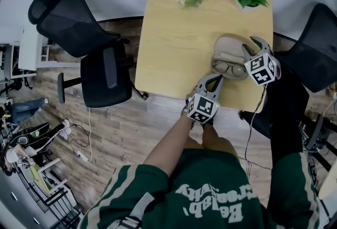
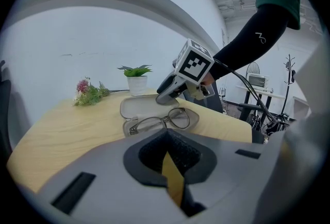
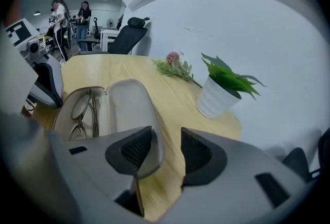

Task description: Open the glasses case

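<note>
Pointing across the near edge of the wooden tabletop (image 1: 168,38), the left tool (image 1: 214,80) has its jaws drawn together on nothing, its tips just short of the open glasses case (image 1: 227,46). Eyeglasses (image 1: 230,69) lie in the case's near half, and the lid lies back beyond them. The right tool (image 1: 251,45) has its jaws apart, straddling the lid's rim without pinching it.

The left gripper (image 1: 213,81) is resting at the near side of the case (image 1: 226,48), jaws together; the right gripper (image 1: 254,43) is straddling its lid rim, jaws apart.
</note>
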### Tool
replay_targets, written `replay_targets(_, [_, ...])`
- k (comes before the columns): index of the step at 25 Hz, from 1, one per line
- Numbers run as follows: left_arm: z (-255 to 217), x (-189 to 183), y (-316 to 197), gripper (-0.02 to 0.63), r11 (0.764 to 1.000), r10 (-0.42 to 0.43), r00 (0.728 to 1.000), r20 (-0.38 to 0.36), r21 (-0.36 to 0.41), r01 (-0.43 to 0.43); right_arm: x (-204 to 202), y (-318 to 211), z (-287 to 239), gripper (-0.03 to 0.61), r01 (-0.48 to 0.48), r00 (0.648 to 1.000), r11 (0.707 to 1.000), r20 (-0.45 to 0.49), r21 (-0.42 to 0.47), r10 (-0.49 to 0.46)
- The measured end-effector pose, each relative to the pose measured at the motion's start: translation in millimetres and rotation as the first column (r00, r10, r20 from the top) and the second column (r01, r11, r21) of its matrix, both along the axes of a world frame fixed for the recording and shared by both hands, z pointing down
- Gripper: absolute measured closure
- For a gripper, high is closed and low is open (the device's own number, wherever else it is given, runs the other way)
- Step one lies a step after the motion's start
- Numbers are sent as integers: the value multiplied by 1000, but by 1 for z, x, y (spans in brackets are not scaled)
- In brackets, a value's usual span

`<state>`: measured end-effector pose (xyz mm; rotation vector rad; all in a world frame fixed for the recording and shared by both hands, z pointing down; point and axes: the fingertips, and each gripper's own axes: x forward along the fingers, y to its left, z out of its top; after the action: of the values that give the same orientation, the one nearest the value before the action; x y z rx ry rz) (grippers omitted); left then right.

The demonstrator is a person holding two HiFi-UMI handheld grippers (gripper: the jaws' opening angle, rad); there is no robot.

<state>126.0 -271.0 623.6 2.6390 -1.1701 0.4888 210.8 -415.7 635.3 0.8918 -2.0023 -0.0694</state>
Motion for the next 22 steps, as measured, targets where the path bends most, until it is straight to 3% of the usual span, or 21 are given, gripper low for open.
replay_targets(9, [-2,-1,-3,600,1000,-20,1000,20,-2,20,-7,16,-10,367,41,999,999,-12,23,-40])
replay_targets(22, [-21,-2,-1,600,998,-41,998,41,46,40,-11,40,-40,365,28,998,996,51,85,-33])
